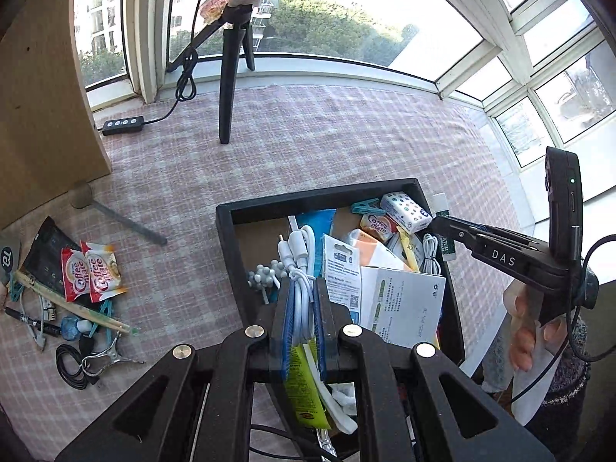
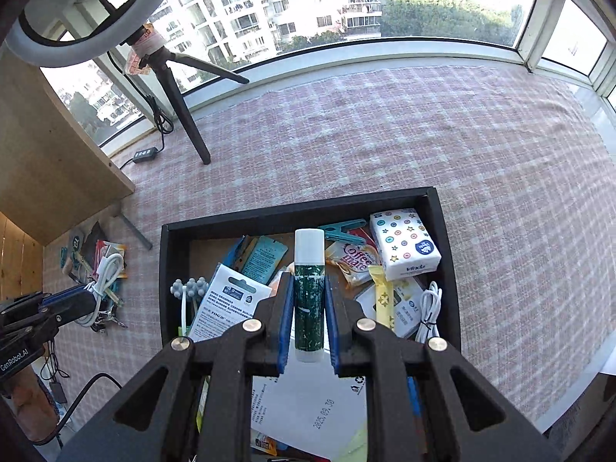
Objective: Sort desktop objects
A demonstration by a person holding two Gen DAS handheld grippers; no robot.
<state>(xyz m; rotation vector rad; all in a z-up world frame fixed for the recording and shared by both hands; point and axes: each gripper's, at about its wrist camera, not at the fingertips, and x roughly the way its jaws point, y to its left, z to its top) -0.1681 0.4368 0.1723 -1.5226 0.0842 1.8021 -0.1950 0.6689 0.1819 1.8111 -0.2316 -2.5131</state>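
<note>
A black tray on the pink checked cloth holds several small items: a tissue pack, creamer sachets, white cables, cards and papers. My left gripper is shut on a coiled white cable above the tray's near left part; it also shows in the right wrist view. My right gripper is shut on a green and white glue stick, held upright over the tray. The glue stick also shows in the left wrist view at the tray's right rim.
A pile left of the tray has two Coffee mate sachets, chopsticks, a pen, clips and a black cable. A ring light tripod and its black remote stand at the back. A wooden board stands at the left.
</note>
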